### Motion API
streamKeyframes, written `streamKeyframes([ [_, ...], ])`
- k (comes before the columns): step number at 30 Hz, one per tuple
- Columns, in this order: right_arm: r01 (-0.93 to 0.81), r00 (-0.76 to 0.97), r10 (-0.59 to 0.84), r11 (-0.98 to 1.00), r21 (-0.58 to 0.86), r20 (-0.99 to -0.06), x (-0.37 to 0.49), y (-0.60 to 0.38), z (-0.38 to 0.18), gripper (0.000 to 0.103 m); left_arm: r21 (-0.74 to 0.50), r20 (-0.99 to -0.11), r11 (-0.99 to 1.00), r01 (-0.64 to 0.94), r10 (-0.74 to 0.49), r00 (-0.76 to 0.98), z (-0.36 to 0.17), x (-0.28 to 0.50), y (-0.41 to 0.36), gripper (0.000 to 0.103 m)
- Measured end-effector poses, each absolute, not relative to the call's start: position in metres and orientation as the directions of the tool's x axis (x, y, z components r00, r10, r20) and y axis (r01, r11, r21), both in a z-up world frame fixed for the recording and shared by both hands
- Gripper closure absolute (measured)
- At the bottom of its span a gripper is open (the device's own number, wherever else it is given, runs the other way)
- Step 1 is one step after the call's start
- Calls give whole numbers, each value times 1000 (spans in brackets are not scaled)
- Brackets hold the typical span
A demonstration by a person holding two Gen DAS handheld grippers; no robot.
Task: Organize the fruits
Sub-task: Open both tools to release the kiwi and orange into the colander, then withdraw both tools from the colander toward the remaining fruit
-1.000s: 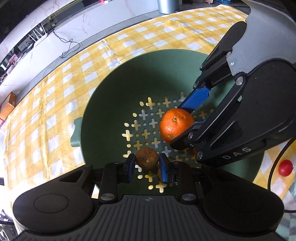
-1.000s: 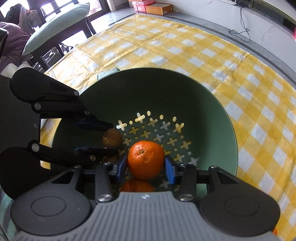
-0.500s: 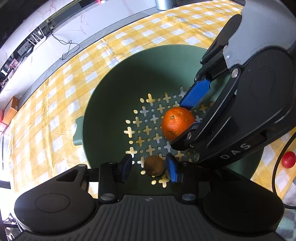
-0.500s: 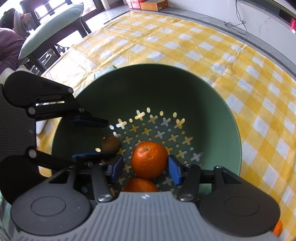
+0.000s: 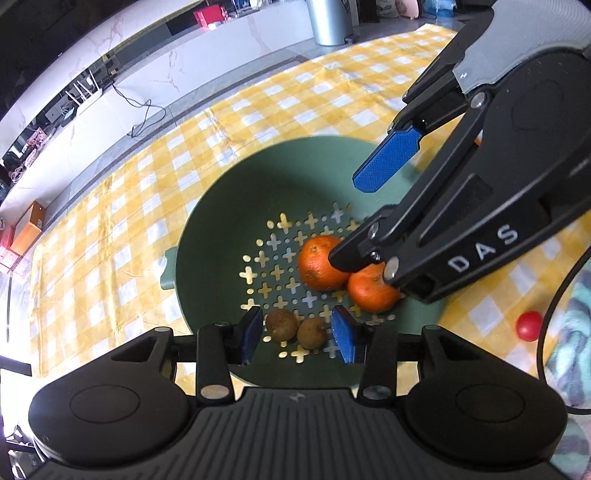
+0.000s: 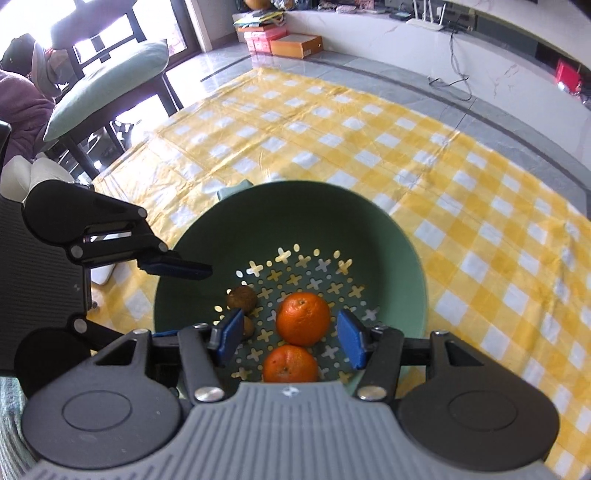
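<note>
With both oranges and both brown kiwis lying in the green perforated plastic colander (image 5: 207,236), the left tool (image 5: 297,330) and right tool (image 6: 291,338), both open and empty, are best lifted straight clear; the small red fruit (image 5: 529,325) at three o'clock is fetched next.

Black hand-held gripper (image 5: 297,332), blue pads (image 5: 345,334) (seemingly ribbed), "DAS" lettering.

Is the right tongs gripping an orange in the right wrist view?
No, the right tongs stand apart from the orange lying in the green bowl.

Bright daylight enters from the window (image 6: 110,33) at eleven o'clock; fisheye bends the edges, and the picture is slightly soft.
</note>
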State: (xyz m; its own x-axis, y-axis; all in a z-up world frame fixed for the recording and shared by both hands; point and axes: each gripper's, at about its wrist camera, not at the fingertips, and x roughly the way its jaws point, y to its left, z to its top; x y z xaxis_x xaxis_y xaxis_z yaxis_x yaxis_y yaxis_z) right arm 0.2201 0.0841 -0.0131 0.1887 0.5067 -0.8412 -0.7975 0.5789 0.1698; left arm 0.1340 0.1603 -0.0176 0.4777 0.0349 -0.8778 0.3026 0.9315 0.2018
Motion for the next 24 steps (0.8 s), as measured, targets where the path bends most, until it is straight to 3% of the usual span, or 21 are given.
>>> streamKeyframes([
  [14, -656, 348, 563, 717, 234, -750, 180, -32, 42, 49, 81, -786, 960, 268, -104, 610, 40, 88, 105, 52],
  [24, -558, 515, 530, 804, 206, -674, 136, -113, 42, 44, -20, -695, 964, 264, -204, 690, 41, 58, 58, 52],
])
